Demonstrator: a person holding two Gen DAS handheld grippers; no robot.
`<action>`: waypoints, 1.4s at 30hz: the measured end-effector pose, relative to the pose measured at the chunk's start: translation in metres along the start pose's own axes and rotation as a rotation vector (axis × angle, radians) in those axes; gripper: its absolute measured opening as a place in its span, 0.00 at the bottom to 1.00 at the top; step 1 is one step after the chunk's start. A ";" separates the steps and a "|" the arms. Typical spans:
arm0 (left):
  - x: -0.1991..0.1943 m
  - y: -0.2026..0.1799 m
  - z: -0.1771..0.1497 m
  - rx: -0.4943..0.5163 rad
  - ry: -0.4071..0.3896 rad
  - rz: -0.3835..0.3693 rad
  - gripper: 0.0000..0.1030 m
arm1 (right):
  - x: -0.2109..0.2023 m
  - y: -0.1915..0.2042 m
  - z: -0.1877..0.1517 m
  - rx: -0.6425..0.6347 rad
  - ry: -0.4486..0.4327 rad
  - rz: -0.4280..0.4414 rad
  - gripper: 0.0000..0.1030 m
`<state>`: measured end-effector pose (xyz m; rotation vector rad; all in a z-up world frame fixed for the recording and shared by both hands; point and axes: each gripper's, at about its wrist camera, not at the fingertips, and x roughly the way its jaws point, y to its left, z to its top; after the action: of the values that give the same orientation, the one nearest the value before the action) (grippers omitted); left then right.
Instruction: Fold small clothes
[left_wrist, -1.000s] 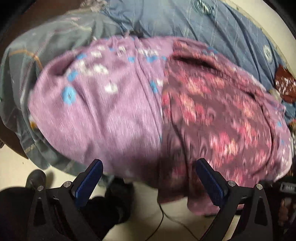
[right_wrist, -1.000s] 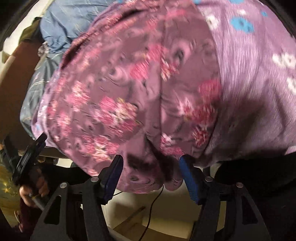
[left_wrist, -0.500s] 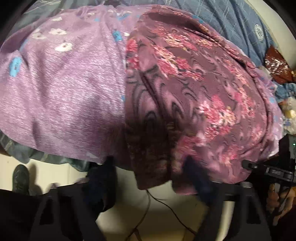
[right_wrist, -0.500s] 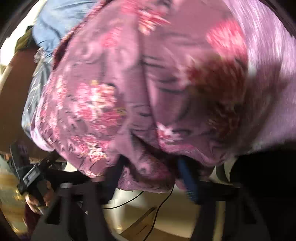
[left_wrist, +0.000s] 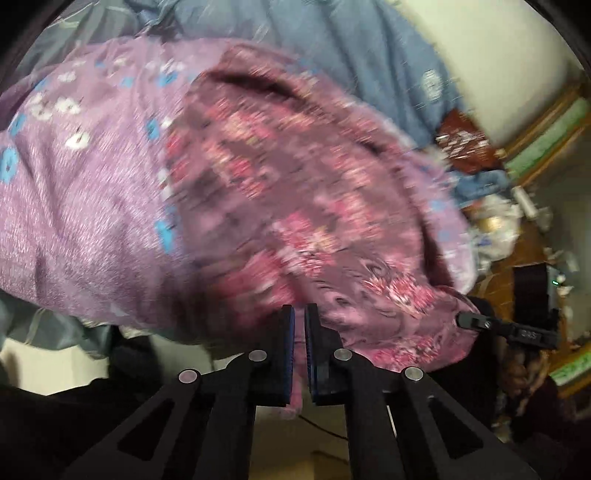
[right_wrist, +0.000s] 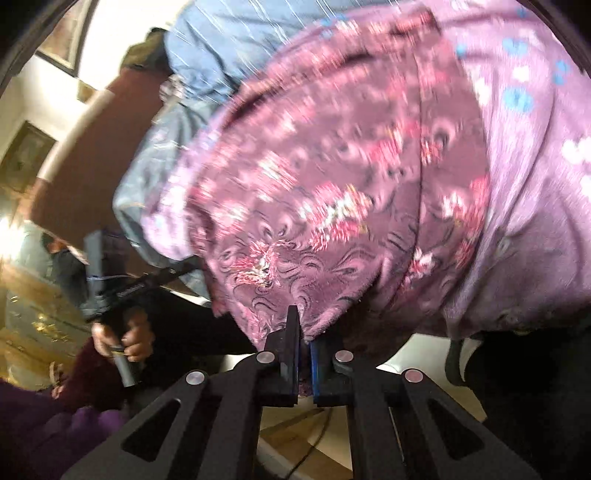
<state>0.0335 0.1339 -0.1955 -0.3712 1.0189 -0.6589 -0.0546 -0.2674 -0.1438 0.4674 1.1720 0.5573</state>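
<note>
A big blue-grey quilt (left_wrist: 354, 48) covers the bed and fills the far part of both views. On top of it lies a wide light purple blanket (left_wrist: 81, 192) with small blue and white flowers. It hangs over the near edge of the bed. On the blanket lies the small piece of clothing, a dark plum cloth with pink flowers (left_wrist: 295, 206). It sits toward the right side of the blanket in the left view, and its near edge droops off the bed too. Both views are blurry. The left tongs (left_wrist: 299, 317) are pinched tight on the near edge of the plum cloth, with a bit of cloth poking out between the blue pads. The right tongs (right_wrist: 301, 328) are pinched tight on the same near edge, further along, and a little fold of the cloth sits between their pads. In the right view a hand (right_wrist: 125, 336) grips the handle of the other tool at the left, with a dark purple sleeve (right_wrist: 44, 424) below it. Under the tongs a thin black cord (left_wrist: 325, 430) runs across the pale floor (left_wrist: 37, 365).
</note>
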 end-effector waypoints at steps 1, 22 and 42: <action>-0.008 -0.004 0.001 0.016 -0.020 -0.028 0.04 | -0.012 0.004 0.002 -0.015 -0.020 0.029 0.03; 0.035 0.085 -0.036 -0.392 0.126 0.361 0.67 | -0.043 0.025 0.053 -0.039 -0.148 0.172 0.04; -0.089 0.040 -0.018 -0.193 -0.025 -0.137 0.01 | -0.039 -0.060 0.034 0.277 -0.059 -0.021 0.73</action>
<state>-0.0012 0.2235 -0.1684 -0.6212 1.0423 -0.6789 -0.0241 -0.3398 -0.1412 0.7028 1.2010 0.3613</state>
